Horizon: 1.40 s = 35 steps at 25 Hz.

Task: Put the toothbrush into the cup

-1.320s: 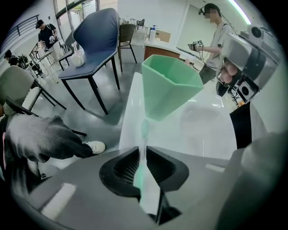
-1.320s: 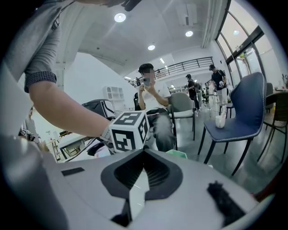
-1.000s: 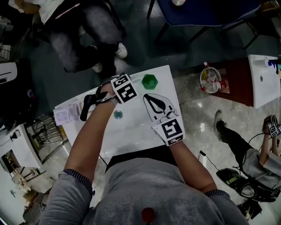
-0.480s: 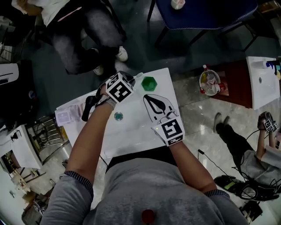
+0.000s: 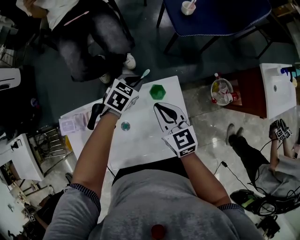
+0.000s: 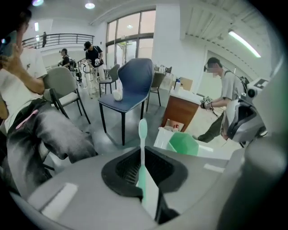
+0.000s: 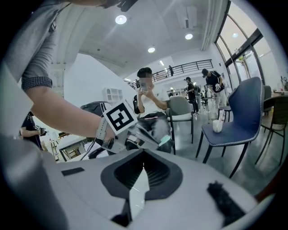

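My left gripper (image 5: 131,87) is shut on a pale green toothbrush (image 5: 142,77) and holds it off the white table (image 5: 140,140). The brush head juts past the table's far edge, up and to the right in the head view. In the left gripper view the toothbrush (image 6: 142,143) stands upright between the jaws, and the green cup (image 6: 183,143) sits just right of it. The cup (image 5: 158,91) stands upright near the table's far edge, between the two grippers. My right gripper (image 5: 159,108) rests low over the table just below the cup, jaws together and empty.
A small teal round thing (image 5: 125,125) lies on the table under my left forearm. A black handle (image 5: 93,115) and a pale box (image 5: 68,124) sit at the table's left end. A seated person (image 5: 89,37) and a blue chair (image 5: 215,14) are beyond the far edge.
My left gripper has risen and rolled, shifting slightly left in the head view. The toothbrush, barely visible before, now sticks out over the far edge. The right gripper has stayed put.
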{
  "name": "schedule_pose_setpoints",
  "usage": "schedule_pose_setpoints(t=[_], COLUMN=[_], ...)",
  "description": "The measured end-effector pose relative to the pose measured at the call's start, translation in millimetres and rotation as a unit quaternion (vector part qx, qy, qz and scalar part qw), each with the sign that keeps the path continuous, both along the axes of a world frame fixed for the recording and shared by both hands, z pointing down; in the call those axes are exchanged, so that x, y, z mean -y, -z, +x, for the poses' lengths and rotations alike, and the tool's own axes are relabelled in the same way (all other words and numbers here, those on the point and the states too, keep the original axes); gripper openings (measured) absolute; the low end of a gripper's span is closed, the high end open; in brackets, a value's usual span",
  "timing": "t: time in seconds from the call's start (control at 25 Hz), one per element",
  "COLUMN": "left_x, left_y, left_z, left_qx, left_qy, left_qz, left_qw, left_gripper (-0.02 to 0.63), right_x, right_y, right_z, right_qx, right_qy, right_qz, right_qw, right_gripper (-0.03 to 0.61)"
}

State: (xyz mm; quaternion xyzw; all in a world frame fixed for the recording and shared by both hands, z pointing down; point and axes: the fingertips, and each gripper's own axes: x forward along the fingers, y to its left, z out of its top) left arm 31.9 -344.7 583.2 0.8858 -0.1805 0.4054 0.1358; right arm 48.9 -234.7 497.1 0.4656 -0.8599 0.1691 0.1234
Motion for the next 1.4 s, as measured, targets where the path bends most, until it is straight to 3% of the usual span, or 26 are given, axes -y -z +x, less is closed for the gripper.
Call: schedule_pose_setpoints(t=[0.16, 0.4, 0.68, 1.08, 1.4], left_x=[5, 2, -13, -47, -61], left_y=[29, 65, 110, 166, 185], left_z=[5, 10, 5, 6, 14], left_qx=[-0.067, -0.115, -0.18, -0.282, -0.344], left_qy=[0.023, 0.031, 0.062, 0.087, 0.127], left_qz=[0.034, 0.09, 0.106, 0.148, 0.171], left_qw=[0.9969, 0.9888, 0.976, 0.944, 0.9146], left_gripper=[0.037, 0.037, 0.037, 0.037, 0.037], right_x=[-1, 5, 4, -4, -2], right_y=[5, 19, 40, 73, 81], right_z=[1, 4, 4, 22, 46], right_qx=[0.0, 0.002, 0.01, 0.016, 0.013], right_qy=[0.001, -0.002, -0.003, -0.021, -0.039], right_qz=[0.004, 0.019, 0.03, 0.062, 0.076], right_qw=[1.0, 1.0, 0.999, 0.998, 0.996], right_gripper=[0.009, 0.009, 0.009, 0.009, 0.009])
